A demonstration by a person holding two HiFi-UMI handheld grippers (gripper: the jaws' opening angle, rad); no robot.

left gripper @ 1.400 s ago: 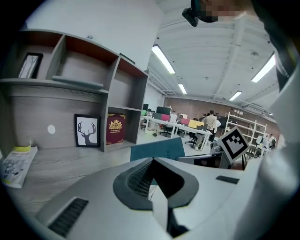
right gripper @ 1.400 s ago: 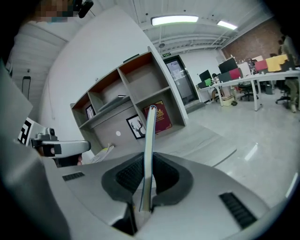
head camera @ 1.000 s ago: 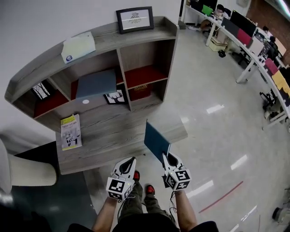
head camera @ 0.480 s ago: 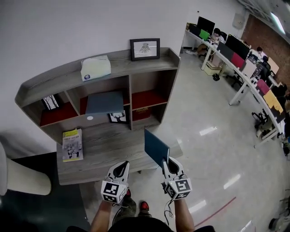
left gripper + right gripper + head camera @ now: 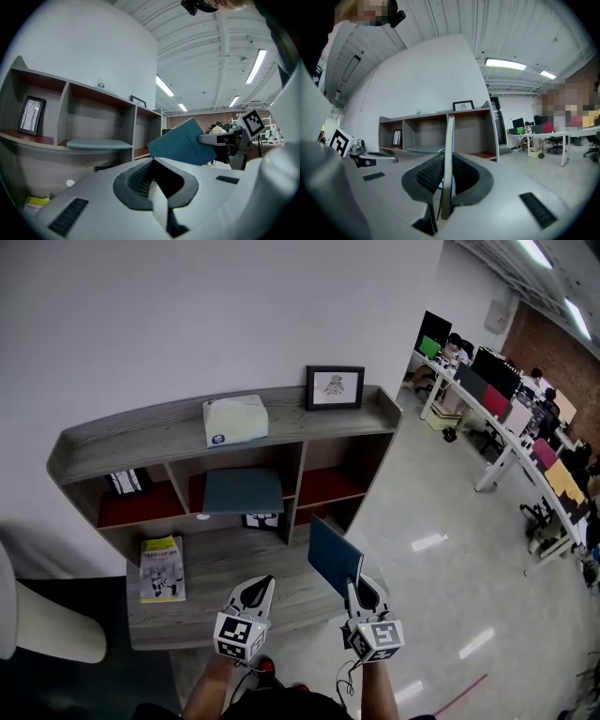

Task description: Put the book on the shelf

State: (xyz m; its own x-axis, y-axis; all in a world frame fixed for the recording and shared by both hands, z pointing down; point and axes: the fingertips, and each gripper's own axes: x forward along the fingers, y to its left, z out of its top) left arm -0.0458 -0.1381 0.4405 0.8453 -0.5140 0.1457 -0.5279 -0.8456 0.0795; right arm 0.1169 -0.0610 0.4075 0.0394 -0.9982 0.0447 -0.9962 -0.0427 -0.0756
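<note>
Your right tongs [image 5: 352, 585] pinch the thin teal book [image 5: 335, 557] by its lower edge. It is a flat, matte rectangle held upright and edge-on to them, in the air above the front right corner of the grey wood-grain worktop [image 5: 220, 568]. It is short of the shelf [image 5: 169, 432] with its red-lined compartments. Your left tongs [image 5: 266, 585] are pressed together on nothing, just beside. A yellow booklet [image 5: 162, 568] lies flat by the worktop's left edge. Since a second ago the book has stayed clamped the same way while both tongs rose toward the shelf.
</note>
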